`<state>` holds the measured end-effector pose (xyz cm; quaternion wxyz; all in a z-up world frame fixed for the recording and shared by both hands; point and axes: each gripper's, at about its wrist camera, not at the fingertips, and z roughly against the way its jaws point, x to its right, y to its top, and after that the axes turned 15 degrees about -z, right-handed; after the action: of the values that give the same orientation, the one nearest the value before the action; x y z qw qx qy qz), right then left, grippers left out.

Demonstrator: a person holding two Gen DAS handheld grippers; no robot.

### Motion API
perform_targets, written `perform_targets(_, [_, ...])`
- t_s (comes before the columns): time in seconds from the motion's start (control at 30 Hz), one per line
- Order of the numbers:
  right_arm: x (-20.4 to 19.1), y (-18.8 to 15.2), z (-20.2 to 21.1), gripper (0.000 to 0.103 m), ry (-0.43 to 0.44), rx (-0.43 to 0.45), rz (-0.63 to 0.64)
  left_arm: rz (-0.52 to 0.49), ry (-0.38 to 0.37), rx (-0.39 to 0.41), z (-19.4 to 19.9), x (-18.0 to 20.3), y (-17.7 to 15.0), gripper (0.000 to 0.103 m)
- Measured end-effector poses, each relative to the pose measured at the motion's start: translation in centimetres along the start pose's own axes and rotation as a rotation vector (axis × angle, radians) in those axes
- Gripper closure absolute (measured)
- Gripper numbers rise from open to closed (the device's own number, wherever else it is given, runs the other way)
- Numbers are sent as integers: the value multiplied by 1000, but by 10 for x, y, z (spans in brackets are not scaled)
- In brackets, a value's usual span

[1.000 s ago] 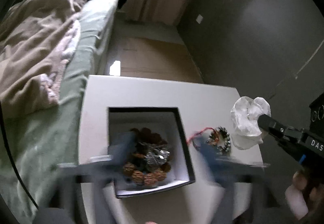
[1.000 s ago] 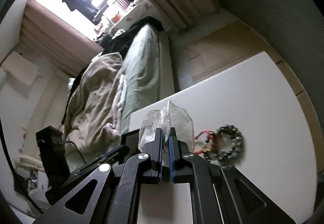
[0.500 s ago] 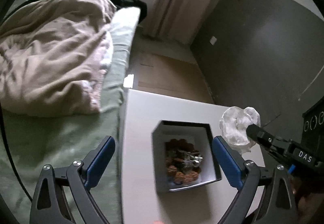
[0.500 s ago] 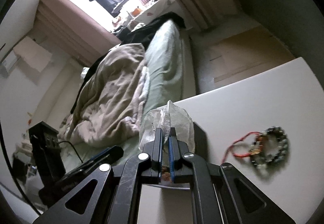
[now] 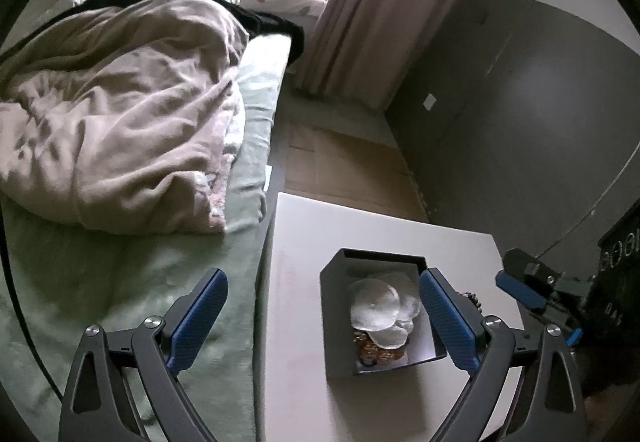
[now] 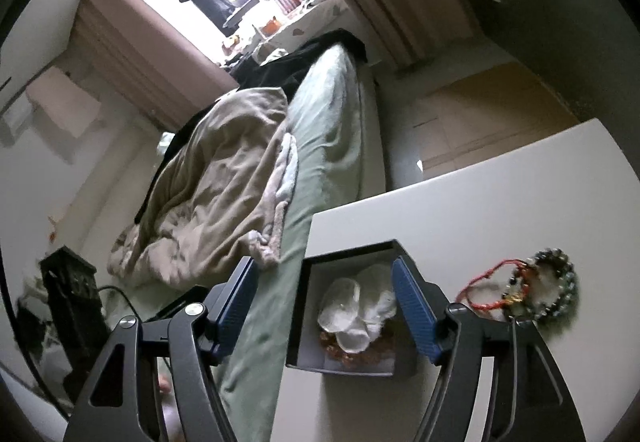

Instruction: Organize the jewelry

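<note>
A: Where's the clear pouch [image 6: 356, 308]?
B: In the black box [image 6: 308, 322], low centre, over brown beads (partly hidden).
A: Grippers?
B: Right gripper [image 6: 324, 308] opening, nothing pinched; left gripper [image 5: 322, 320] fingers wide apart. Bead bracelets [image 6: 536, 288] lie on the table's right.

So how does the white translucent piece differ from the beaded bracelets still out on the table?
The white translucent piece lies inside the dark box, on top of brown beads; the beaded bracelets lie outside it on the bare white table. The white piece is pale, broad and petal-like, whereas the bracelets are thin rings of dark beads with a red cord. Neither is held by a gripper.
</note>
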<state>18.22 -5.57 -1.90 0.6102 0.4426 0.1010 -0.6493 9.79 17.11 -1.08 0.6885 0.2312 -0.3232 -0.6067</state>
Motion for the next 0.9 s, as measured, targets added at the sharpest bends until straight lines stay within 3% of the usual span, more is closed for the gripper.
perform_targets(0.3, [23, 10, 51, 31, -26, 98, -30, -84, 17, 39, 12, 38, 0, 6])
perform_targets(0.4, [27, 8, 67, 22, -44, 126, -22, -108, 9, 43, 15, 52, -1, 6])
perform_targets(0.5, [30, 6, 84, 21, -55, 155, -8, -134, -11, 60, 21, 67, -2, 6])
perform_targets(0.63, [32, 0, 102, 13, -136, 192, 44, -162, -7, 68, 29, 84, -6, 6])
perform_targets(0.9, [46, -6, 129, 0, -203, 196, 60, -160, -6, 81, 42, 98, -15, 3])
